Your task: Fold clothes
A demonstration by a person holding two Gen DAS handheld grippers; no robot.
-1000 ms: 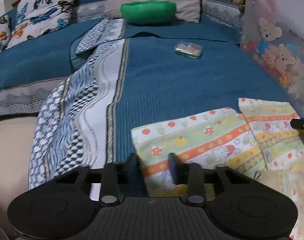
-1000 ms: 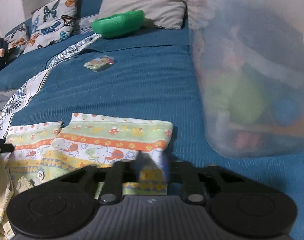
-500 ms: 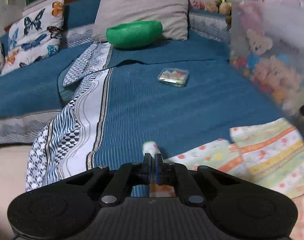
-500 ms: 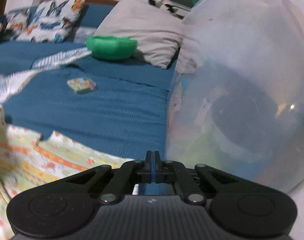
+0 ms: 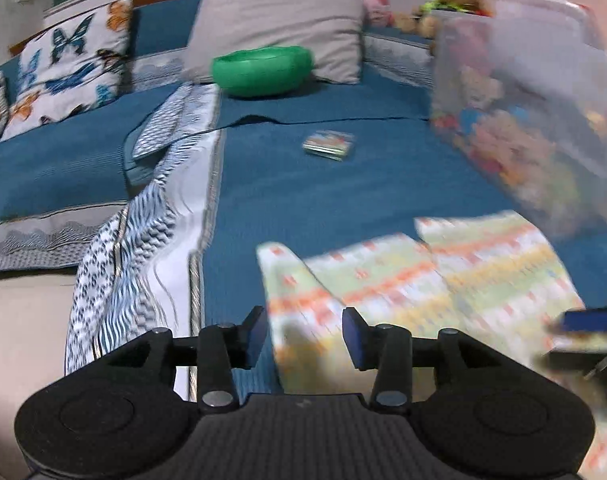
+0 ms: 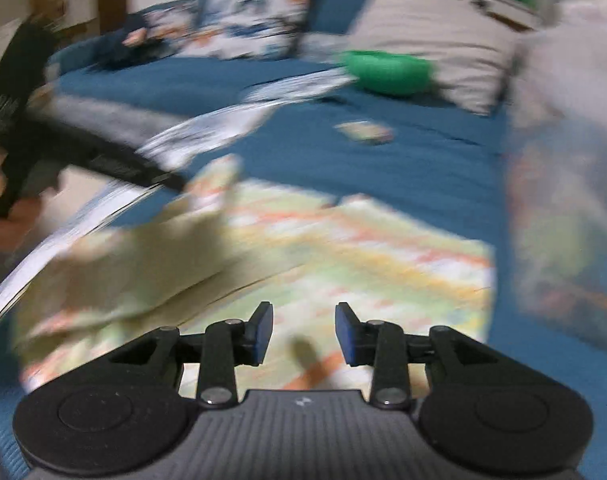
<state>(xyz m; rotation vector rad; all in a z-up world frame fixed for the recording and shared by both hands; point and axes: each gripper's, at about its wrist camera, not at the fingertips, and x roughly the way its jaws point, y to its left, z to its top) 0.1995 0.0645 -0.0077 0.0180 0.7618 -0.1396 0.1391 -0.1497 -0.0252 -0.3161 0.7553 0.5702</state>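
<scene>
A pale green and orange patterned garment (image 5: 423, 280) lies folded over on the blue bedspread; it also shows in the right wrist view (image 6: 343, 256), blurred by motion. My left gripper (image 5: 305, 334) is open and empty, above the garment's left edge. My right gripper (image 6: 303, 330) is open and empty, above the garment's near part. The right gripper's fingers show at the right edge of the left wrist view (image 5: 591, 322). The left gripper's body shows at the left in the right wrist view (image 6: 103, 160).
A clear plastic bin of toys (image 5: 535, 120) stands right of the garment. A small packet (image 5: 329, 145), a green cushion (image 5: 263, 70) and pillows (image 5: 279, 16) lie farther back. A patterned blanket strip (image 5: 143, 248) runs along the left bed edge.
Both grippers were shut on the garment's corners half a second ago. Both have opened and let go, and the garment now lies folded over on the bed. Both views are blurred by motion.
</scene>
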